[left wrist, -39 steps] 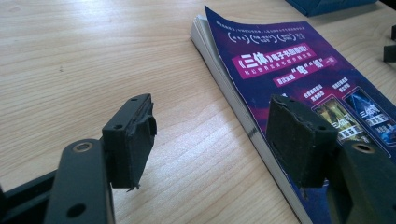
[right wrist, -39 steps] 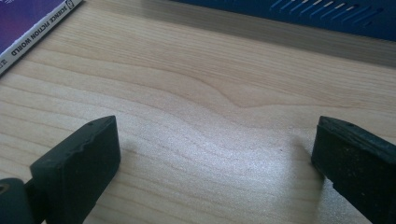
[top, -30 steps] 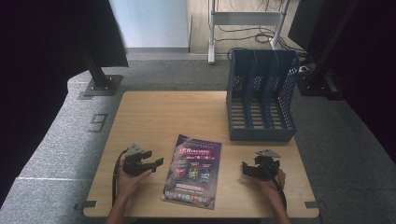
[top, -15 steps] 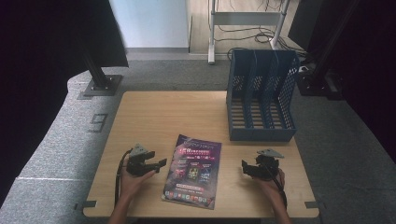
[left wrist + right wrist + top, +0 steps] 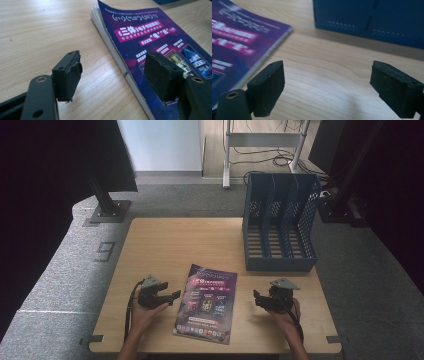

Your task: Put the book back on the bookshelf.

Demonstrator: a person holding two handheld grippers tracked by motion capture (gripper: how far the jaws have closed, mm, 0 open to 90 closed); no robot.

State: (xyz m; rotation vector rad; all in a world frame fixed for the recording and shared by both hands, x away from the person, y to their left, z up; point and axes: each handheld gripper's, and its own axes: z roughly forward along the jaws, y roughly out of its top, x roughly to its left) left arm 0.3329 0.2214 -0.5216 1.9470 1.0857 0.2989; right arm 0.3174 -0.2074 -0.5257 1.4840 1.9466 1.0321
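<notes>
A purple magazine (image 5: 207,303) lies flat on the wooden table (image 5: 190,245) near its front edge, between both hands. My left gripper (image 5: 172,295) is open just left of it, jaws pointing at its left edge. In the left gripper view the magazine (image 5: 155,45) lies ahead, its edge running between the spread jaws of the left gripper (image 5: 115,75). My right gripper (image 5: 256,297) is open to the right of the magazine, a short gap away. The right gripper view shows the right gripper (image 5: 327,85) over bare wood, the magazine (image 5: 239,42) at left.
A blue file rack (image 5: 280,222) with several upright slots stands at the table's back right; its front wall (image 5: 372,20) is close ahead in the right gripper view. Grey carpet surrounds the table, with a black stand base (image 5: 107,212) at back left.
The left gripper has slid a little to the right, closer to the magazine's left edge. The right gripper has barely shifted. The magazine has not moved.
</notes>
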